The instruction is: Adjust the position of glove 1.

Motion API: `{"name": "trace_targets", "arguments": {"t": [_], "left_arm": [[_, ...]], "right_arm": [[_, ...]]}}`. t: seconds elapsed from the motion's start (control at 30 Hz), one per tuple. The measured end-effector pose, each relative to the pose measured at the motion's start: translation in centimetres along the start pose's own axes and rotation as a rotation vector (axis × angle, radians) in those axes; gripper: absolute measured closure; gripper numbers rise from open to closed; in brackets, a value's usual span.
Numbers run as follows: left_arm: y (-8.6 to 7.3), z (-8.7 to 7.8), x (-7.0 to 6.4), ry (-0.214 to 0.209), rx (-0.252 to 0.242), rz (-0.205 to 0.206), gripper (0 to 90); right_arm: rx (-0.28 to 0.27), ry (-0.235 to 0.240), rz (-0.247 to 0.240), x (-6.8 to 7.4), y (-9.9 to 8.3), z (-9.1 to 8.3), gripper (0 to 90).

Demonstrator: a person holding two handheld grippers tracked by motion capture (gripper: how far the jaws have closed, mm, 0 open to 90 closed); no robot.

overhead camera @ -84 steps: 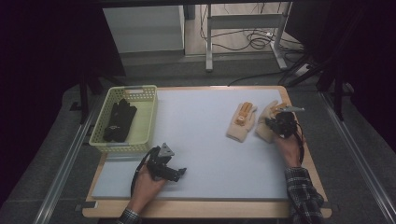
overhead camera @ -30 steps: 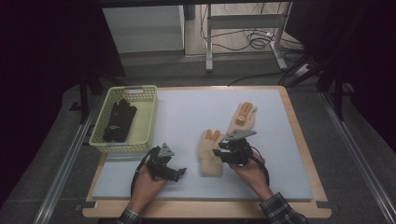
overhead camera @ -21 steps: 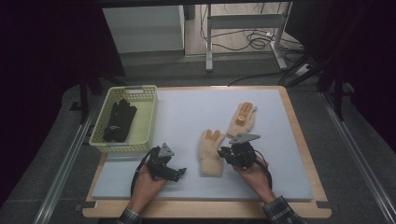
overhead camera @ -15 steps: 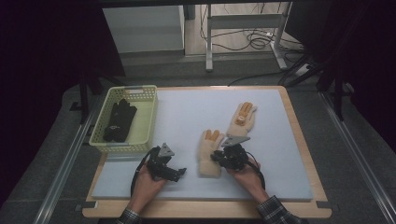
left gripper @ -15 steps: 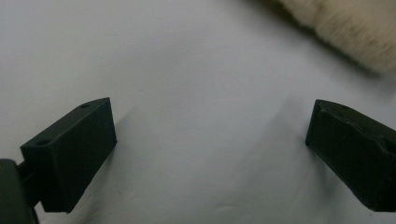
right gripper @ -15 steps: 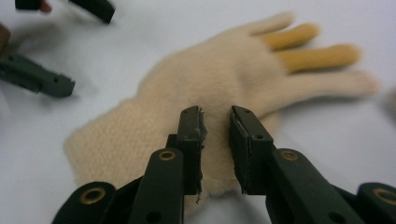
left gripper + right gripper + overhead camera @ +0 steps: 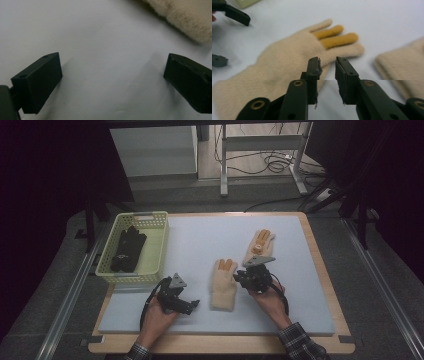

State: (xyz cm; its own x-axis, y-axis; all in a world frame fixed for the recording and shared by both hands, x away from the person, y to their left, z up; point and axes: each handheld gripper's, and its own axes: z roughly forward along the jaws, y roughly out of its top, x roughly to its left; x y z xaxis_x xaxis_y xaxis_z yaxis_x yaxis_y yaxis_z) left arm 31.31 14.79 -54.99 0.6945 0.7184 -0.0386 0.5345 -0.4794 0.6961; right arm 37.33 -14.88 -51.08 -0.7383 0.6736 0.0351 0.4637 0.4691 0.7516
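1. White mat (image 7: pixel 200 245) spread over the wooden table (image 7: pixel 320 270), covering nearly all of its top.
2. Pale green basket (image 7: pixel 159 245) at the mat's far left corner, with dark gloves (image 7: pixel 127 249) lying inside.
3. Cream glove (image 7: pixel 223 285) flat near the mat's middle, orange fingers pointing away from the person, cuff toward the near edge; lying between the two grippers.
4. Second cream glove (image 7: pixel 260 246) farther back and to the right, apart from the first.
5. Right gripper (image 7: pixel 245 279) just beside the nearer glove's right edge; in the right gripper view, jaws parted by a narrow gap, nothing between them, left jaw over the glove's edge.
6. Left gripper (image 7: pixel 189 306) low over the mat just left of the glove's cuff; jaws spread wide, holding nothing.
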Motion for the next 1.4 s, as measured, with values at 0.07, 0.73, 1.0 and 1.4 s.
{"name": "trace_targets", "arguments": {"t": [0.07, 0.73, 1.0, 1.4], "left_arm": [[0.0, 0.0, 0.0, 0.000, 0.000, -0.001, 1.8], [0.0, 0.0, 0.0, 0.000, 0.000, 0.000, 1.8], [0.0, 0.0, 0.0, 0.000, 0.000, 0.000, 1.8], [0.0, 0.0, 0.0, -0.001, 0.000, -0.001, 1.8]], "right_arm": [[0.018, 0.010, 0.004, 0.0, -0.2, 1.1, 66.8], [-0.013, -0.128, -0.041, 0.2, 0.0, -1.6, 72.1], [-0.020, -0.086, 0.056, -2.4, -1.2, -1.4, 66.2], [-0.021, -0.169, 0.082, -6.9, 0.3, -1.6, 56.1]]}}
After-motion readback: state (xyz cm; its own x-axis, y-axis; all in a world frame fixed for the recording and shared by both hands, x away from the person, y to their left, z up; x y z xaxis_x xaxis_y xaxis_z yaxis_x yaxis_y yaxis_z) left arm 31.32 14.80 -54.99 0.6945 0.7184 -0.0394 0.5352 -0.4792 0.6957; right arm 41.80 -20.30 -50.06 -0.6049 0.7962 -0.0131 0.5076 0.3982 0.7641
